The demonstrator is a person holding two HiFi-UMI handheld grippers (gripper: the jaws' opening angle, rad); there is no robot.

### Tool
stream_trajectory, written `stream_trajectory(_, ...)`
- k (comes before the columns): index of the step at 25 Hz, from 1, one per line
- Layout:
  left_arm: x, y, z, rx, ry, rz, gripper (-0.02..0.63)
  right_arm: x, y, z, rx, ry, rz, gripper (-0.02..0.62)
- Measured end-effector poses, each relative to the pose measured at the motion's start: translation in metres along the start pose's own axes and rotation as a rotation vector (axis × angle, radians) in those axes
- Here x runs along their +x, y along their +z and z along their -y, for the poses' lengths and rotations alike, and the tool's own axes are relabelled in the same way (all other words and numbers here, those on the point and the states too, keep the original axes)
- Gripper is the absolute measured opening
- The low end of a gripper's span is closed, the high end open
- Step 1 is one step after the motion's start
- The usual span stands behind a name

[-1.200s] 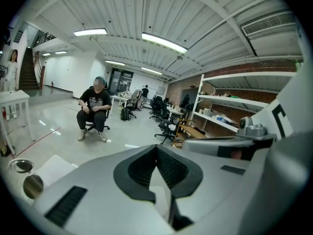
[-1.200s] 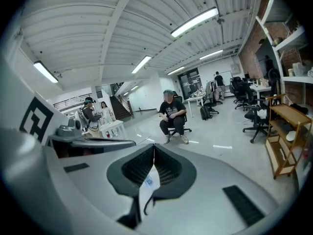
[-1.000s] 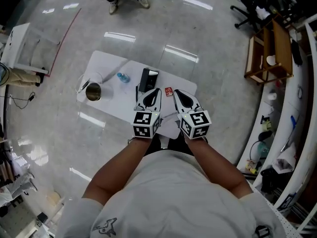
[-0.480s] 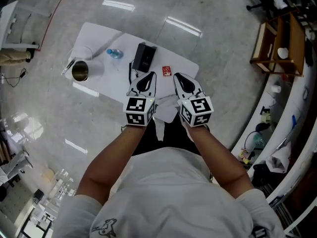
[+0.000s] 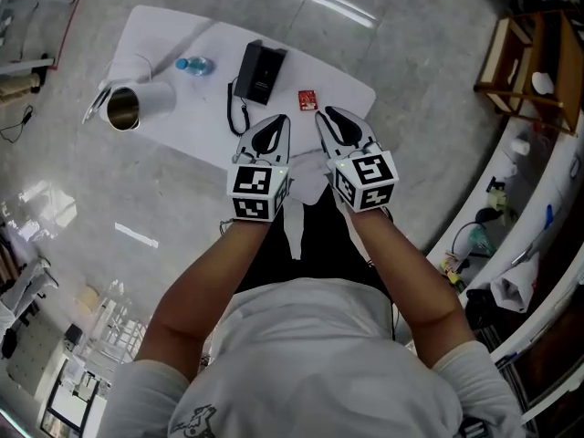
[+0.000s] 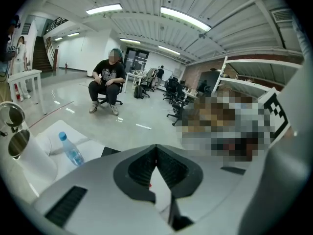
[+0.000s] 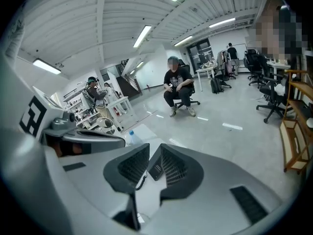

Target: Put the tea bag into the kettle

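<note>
Formerly clenched, the empty right gripper is opening, tea bag just ahead.

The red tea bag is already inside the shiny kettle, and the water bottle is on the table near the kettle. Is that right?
No. The tea bag is not in the kettle. It lies on the white table beside the black box, as the head view shows. The water bottle is on the table near the kettle.

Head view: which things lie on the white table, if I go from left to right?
kettle → water bottle → black device → red tea bag
</note>
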State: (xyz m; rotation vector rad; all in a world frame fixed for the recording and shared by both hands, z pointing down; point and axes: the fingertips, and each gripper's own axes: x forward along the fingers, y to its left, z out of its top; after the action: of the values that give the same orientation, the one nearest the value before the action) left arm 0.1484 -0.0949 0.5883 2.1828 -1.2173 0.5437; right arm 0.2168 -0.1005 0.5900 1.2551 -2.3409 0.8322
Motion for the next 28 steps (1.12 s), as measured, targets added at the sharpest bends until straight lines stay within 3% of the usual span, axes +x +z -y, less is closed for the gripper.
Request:
stream_trajectory(21, 0.118, -0.108, -0.055, -0.091, 0.003, -0.052, 0.002, 0.119, -0.153, 0.071, 0.02, -0.07, -0.22, 0.164)
stream_trajectory(28, 0.147, -0.132, -0.069, -0.101, 0.018, -0.041, 0.002, 0.153, -0.197, 0.091, 0.019, -0.077, -0.257, 0.166)
